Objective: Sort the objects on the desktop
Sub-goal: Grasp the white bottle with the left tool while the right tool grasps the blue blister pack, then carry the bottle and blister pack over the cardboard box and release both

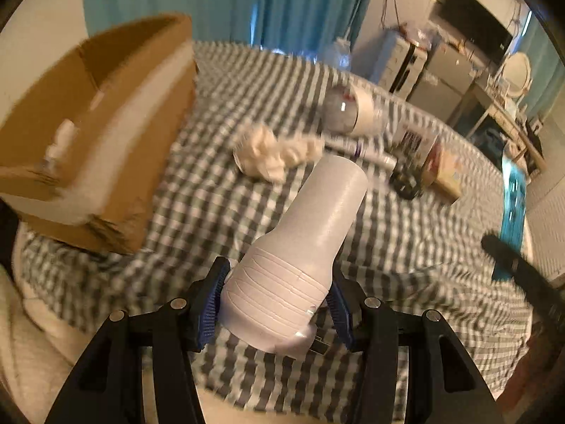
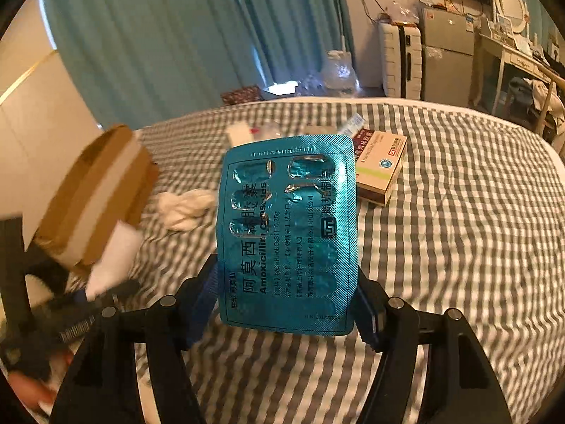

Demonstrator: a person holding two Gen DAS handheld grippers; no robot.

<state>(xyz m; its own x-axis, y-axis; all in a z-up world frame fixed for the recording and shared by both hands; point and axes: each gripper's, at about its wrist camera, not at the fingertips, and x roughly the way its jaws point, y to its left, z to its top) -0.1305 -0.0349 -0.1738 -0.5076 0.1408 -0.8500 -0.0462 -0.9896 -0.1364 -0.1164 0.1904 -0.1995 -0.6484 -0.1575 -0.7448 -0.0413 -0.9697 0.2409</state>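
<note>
My left gripper (image 1: 275,304) clamps a white bottle (image 1: 303,247) by its ribbed end, held above the checked bedcover (image 1: 219,208). The open cardboard box (image 1: 106,134) stands far left. Beyond the bottle lie a crumpled white cloth (image 1: 275,155) and a small clutter of items. My right gripper (image 2: 287,304) grips a teal blister pack (image 2: 286,233) upright, hiding part of the bed. Only this view shows the medicine box (image 2: 381,169) clearly, just right of the pack.
</note>
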